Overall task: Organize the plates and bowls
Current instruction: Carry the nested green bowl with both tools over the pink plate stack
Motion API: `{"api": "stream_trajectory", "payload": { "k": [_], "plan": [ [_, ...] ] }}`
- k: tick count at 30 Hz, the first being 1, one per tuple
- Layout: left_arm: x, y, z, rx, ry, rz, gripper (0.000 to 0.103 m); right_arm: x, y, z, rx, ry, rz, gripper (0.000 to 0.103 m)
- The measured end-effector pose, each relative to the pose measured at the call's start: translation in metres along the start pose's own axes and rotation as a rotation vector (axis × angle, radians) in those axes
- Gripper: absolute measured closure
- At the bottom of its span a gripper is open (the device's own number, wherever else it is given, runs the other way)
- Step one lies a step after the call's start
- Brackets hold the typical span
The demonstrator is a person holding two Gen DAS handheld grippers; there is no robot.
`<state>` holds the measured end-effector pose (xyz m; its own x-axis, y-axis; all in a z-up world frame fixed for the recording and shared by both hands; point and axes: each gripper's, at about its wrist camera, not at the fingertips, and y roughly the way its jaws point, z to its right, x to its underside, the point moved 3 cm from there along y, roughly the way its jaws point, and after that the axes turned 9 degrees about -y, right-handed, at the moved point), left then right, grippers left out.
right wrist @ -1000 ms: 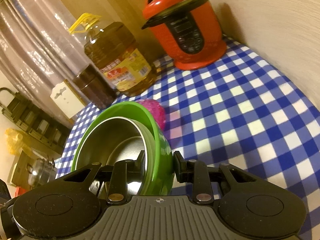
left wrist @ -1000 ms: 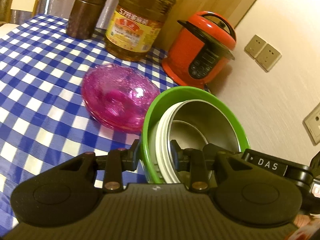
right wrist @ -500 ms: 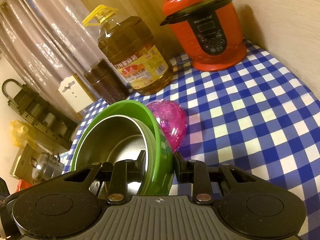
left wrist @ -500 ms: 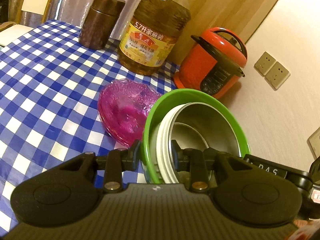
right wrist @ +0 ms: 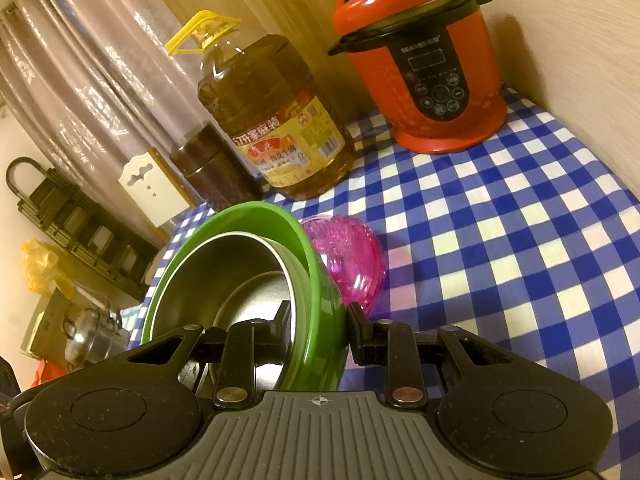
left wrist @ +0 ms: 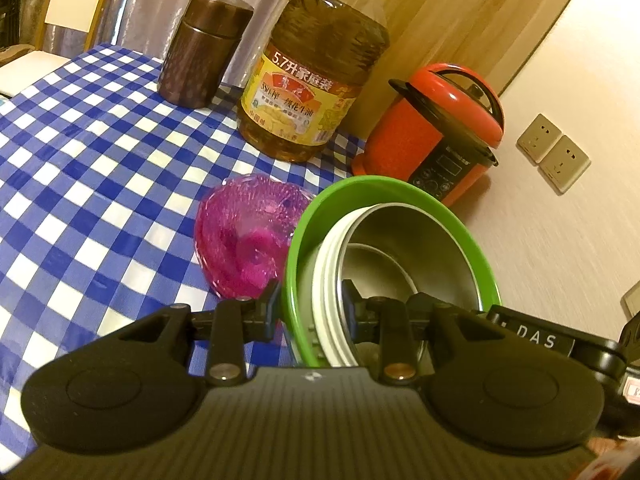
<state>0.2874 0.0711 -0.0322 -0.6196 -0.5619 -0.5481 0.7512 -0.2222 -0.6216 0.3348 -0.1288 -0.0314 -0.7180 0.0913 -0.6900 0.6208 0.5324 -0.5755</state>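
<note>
A green bowl [left wrist: 384, 186] with a steel bowl [left wrist: 420, 240] nested inside is held tilted above the blue checked cloth. My left gripper [left wrist: 310, 300] is shut on the stack's left rim, one finger outside the green wall and one inside the steel bowl. In the right wrist view my right gripper [right wrist: 318, 316] is shut on the opposite rim of the green bowl [right wrist: 248, 216], around the steel bowl [right wrist: 240, 264]. A pink glass dish [left wrist: 248, 240] lies on the cloth just beyond the stack, and the pink dish [right wrist: 348, 264] is partly hidden by the green rim.
A large oil bottle [left wrist: 316, 80], a brown canister [left wrist: 200, 48] and a red electric cooker [left wrist: 436, 128] stand along the back of the table. Wall sockets [left wrist: 554, 152] sit on the right wall. The checked cloth [right wrist: 500, 240] spreads out to the right.
Both grippers have carried the bowl stack across the table, still gripped. The pink dish looks smaller in the left view and shows more from behind the green rim in the right view.
</note>
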Motion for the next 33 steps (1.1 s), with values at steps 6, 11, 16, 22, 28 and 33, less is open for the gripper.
{"api": "stream_trajectory", "payload": {
  "k": [6, 11, 16, 22, 28, 33],
  "plan": [
    [-0.015, 0.010, 0.000, -0.005, -0.001, 0.005, 0.076, -0.012, 0.011, 0.001, -0.006, 0.008, -0.006, 0.074],
    [-0.028, 0.023, -0.004, -0.013, -0.016, 0.002, 0.076, -0.020, 0.026, 0.001, -0.007, 0.000, -0.024, 0.074],
    [-0.035, 0.036, -0.008, -0.018, -0.024, -0.014, 0.076, -0.027, 0.041, 0.003, -0.003, -0.005, -0.040, 0.074],
    [-0.047, 0.052, -0.009, -0.028, -0.028, -0.019, 0.076, -0.036, 0.058, 0.006, -0.005, 0.000, -0.058, 0.074],
    [-0.056, 0.067, -0.013, -0.037, -0.043, -0.029, 0.076, -0.045, 0.077, 0.014, -0.015, 0.008, -0.080, 0.074],
    [-0.060, 0.080, -0.016, -0.057, -0.046, -0.038, 0.076, -0.048, 0.091, 0.021, -0.020, 0.033, -0.098, 0.074]
  ]
}}
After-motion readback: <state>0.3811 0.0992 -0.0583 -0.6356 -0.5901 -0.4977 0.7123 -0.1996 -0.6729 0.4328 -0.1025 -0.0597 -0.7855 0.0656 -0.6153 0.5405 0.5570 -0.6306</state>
